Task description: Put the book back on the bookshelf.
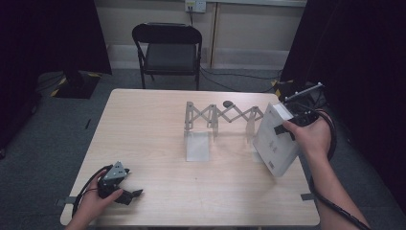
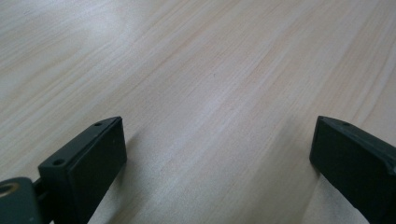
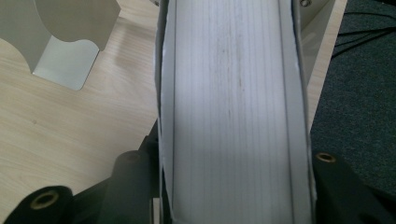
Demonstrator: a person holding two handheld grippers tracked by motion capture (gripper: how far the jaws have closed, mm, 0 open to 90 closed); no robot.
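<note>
Table (image 1: 158, 143); gripper (image 1: 286, 128) behind book (image 1: 275, 139)

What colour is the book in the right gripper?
White; the book shows best in the high view, held by the right gripper.

Stood on grey carpet (image 1: 143, 103): a pale wooden table (image 1: 143, 139). Beyond it, a black folding chair (image 1: 167, 48) against a cream wall (image 1: 239, 28). Flanked by dark curtains (image 1: 354, 52); trailed across the floor, cables (image 1: 239, 79).
</note>
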